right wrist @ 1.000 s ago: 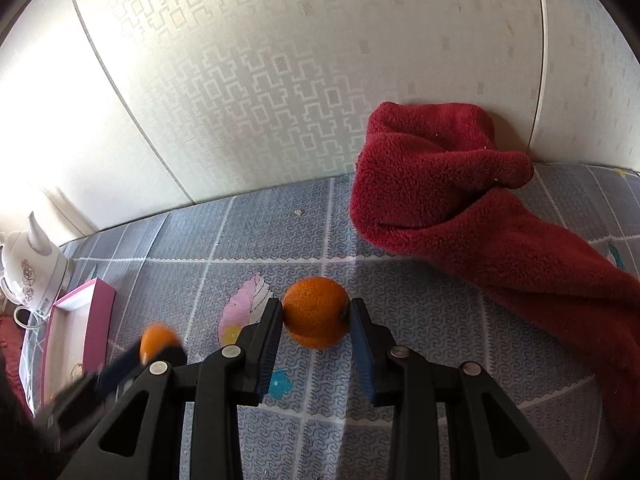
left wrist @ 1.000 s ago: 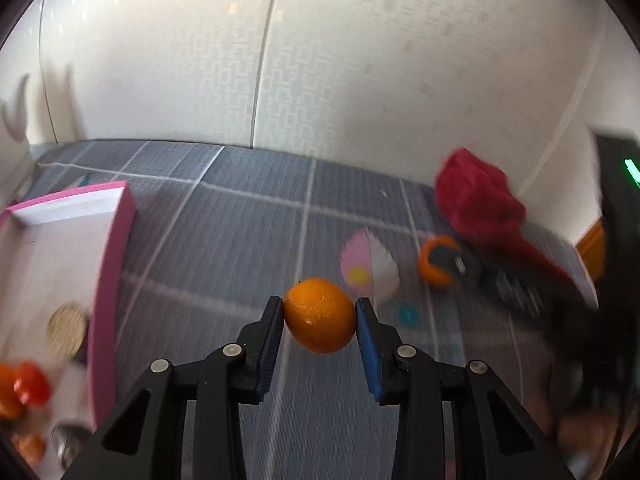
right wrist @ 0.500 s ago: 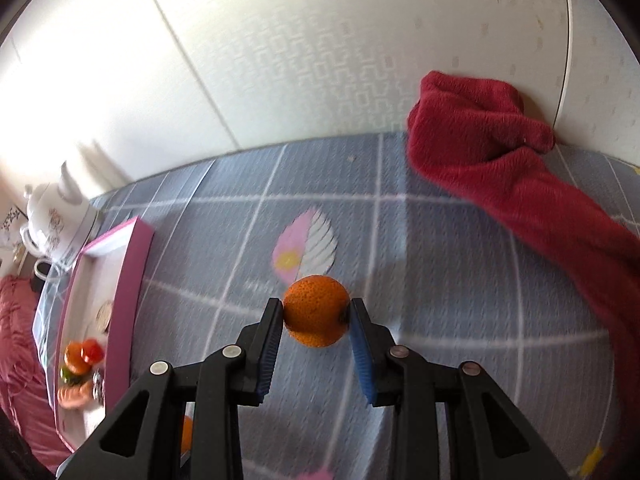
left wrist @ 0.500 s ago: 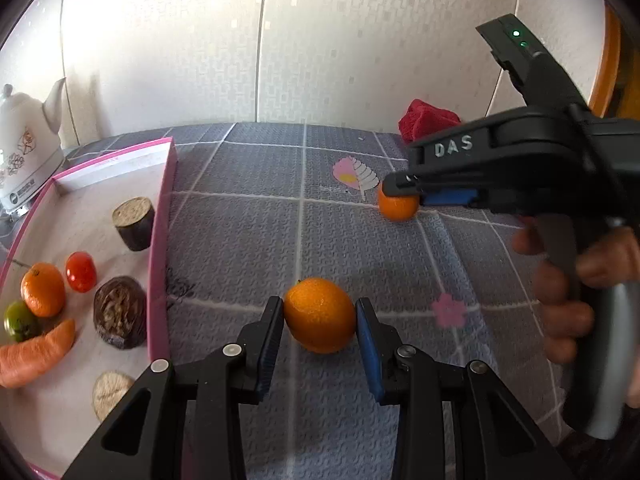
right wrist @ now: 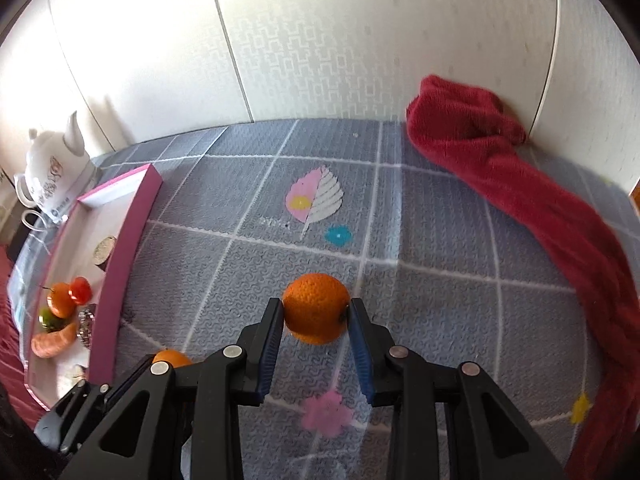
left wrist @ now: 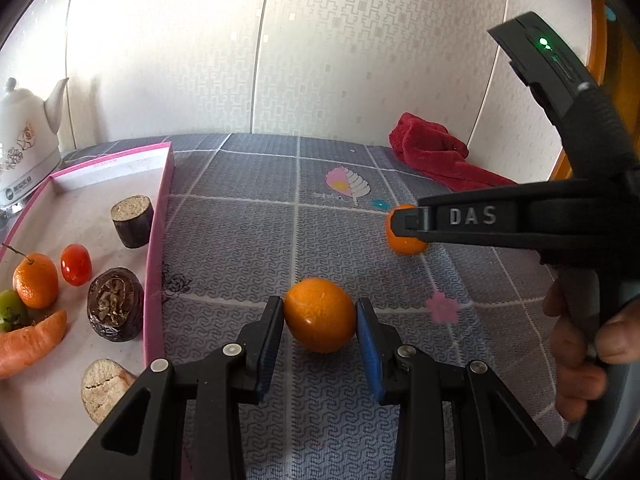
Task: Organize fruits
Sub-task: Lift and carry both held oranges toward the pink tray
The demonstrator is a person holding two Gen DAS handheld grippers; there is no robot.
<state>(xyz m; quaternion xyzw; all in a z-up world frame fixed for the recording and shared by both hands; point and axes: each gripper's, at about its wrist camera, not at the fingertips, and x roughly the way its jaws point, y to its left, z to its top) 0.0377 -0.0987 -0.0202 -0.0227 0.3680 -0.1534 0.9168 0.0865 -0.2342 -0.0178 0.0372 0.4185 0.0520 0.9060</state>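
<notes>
My left gripper [left wrist: 320,316] is shut on an orange [left wrist: 320,314] and holds it above the grey mat, just right of the pink tray [left wrist: 157,240]. My right gripper [right wrist: 316,316] is shut on a second orange [right wrist: 315,314]; in the left wrist view it comes in from the right with that orange [left wrist: 404,238] at its tip. The tray holds a small orange [left wrist: 35,280], a red tomato [left wrist: 76,264], a carrot [left wrist: 28,342], a green fruit [left wrist: 10,312] and dark cut pieces [left wrist: 116,310]. The tray also shows at the left of the right wrist view [right wrist: 120,256].
A white teapot [left wrist: 24,140] stands behind the tray by the wall. A red towel [right wrist: 520,196] lies along the mat's far right side. The mat [left wrist: 248,240] has a leaf print [right wrist: 316,196]. The wall closes the back.
Both grippers have swung left toward the tray, each still holding its orange. The tray and its contents have come into fuller view. The right gripper now sits lower over the mat.
</notes>
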